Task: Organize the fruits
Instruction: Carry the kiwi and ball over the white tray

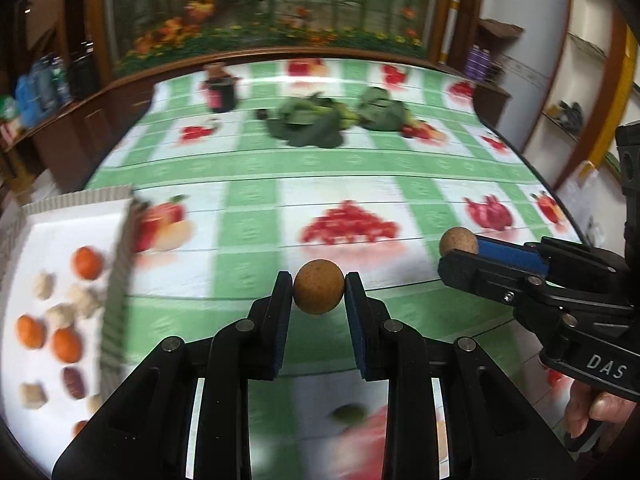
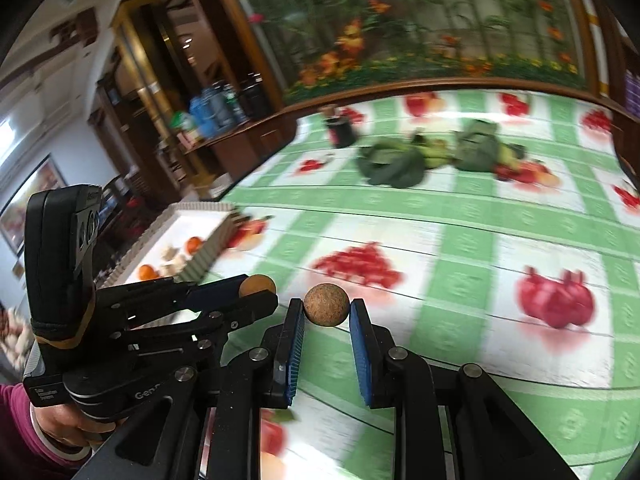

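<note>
My left gripper [image 1: 319, 286] is shut on a round brown longan [image 1: 319, 287], held above the green checked tablecloth. My right gripper [image 2: 326, 306] is shut on a second brown longan [image 2: 326, 305]. The right gripper also shows at the right of the left wrist view [image 1: 460, 254] with its longan [image 1: 458, 241]. The left gripper shows at the left of the right wrist view [image 2: 260, 292] with its longan [image 2: 257, 285]. A white tray [image 1: 80, 200] at the left holds several orange fruits [image 1: 87, 263], pale peeled pieces and a dark red fruit [image 1: 74, 381].
A pile of green leaves with fruit [image 1: 312, 120] lies at the far middle of the table. A dark jar [image 1: 220, 90] stands at the far left. Wooden cabinets and shelves surround the table. A green fruit [image 1: 348, 414] lies below the left gripper.
</note>
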The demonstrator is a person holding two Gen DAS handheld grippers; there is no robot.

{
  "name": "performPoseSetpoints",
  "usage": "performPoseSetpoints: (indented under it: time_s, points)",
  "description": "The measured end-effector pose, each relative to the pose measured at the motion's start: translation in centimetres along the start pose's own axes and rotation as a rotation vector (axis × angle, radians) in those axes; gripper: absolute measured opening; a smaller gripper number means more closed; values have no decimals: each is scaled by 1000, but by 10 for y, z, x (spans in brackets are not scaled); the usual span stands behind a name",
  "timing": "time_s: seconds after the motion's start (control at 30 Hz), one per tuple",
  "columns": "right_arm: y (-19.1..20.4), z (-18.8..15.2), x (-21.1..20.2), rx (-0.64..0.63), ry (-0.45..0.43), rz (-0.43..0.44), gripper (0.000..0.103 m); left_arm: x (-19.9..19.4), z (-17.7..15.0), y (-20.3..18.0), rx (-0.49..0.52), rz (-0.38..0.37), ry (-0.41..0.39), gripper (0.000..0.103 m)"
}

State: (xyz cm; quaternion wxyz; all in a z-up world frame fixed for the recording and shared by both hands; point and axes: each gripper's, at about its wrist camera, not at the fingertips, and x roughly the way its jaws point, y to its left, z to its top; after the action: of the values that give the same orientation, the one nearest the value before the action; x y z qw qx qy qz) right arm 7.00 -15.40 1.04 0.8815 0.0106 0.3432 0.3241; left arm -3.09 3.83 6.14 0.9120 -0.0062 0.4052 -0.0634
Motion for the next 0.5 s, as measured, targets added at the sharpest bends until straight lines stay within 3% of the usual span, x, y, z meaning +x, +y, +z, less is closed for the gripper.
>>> performPoseSetpoints:
  time_s: [0.5]
  points:
    - [91, 11, 60, -116, 78, 142, 22, -41, -25, 92, -122, 126, -35, 26]
